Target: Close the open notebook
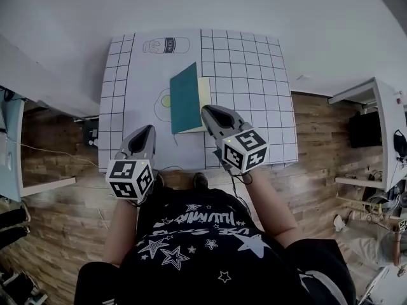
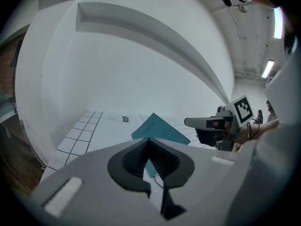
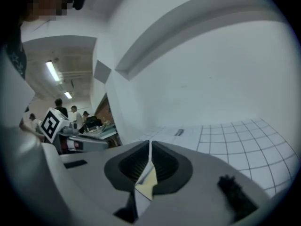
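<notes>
Here the teal notebook point(image 1: 185, 98) sits half-closed, right gripper point(image 1: 205, 109) fingers pinching its cream page point(image 1: 204, 93), left gripper point(image 1: 150, 128) closed.

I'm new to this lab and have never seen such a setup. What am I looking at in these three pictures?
There is no robot here: a person holds a two-jaw tool in each hand. The head view comes from a camera on the person's head, looking down. Each gripper view comes from a camera riding on that tool, looking along its jaws. On the gridded mat lies a teal-covered notebook, with cream pages showing at its right. The right gripper is pinched on a thin sheet of it. The left gripper is shut and empty.
</notes>
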A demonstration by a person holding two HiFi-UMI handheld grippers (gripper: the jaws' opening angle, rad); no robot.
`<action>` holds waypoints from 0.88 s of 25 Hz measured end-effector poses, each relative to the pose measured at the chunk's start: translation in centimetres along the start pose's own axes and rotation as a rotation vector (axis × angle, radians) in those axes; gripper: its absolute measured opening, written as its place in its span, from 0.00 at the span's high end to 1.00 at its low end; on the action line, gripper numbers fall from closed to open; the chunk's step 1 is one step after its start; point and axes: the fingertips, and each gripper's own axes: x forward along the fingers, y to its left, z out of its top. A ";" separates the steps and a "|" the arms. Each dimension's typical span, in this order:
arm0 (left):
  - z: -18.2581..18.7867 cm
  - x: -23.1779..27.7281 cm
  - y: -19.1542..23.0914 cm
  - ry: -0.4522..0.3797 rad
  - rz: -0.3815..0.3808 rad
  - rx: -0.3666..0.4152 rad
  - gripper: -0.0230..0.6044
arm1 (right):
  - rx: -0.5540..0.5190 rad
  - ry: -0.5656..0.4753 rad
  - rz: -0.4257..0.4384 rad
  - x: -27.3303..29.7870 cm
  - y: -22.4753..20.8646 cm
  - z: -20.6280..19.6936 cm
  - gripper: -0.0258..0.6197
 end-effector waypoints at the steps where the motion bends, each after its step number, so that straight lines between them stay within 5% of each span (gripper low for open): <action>1: 0.0 0.2 -0.3 -0.001 0.001 0.000 0.95 | -0.034 0.028 0.038 0.5 0.9 -0.2 0.92; 5: 0.2 0.3 -1.8 -0.010 0.009 0.003 0.95 | -0.069 0.279 0.037 1.7 0.7 -5.5 0.92; 10: -0.1 -0.3 -2.5 -0.007 0.044 -0.003 0.95 | 0.013 0.445 -0.003 0.8 -1.8 -10.8 0.92; 22: -2.3 -2.3 -4.3 0.007 0.132 -0.059 0.95 | 0.013 0.580 -0.024 0.6 -3.9 -14.5 0.93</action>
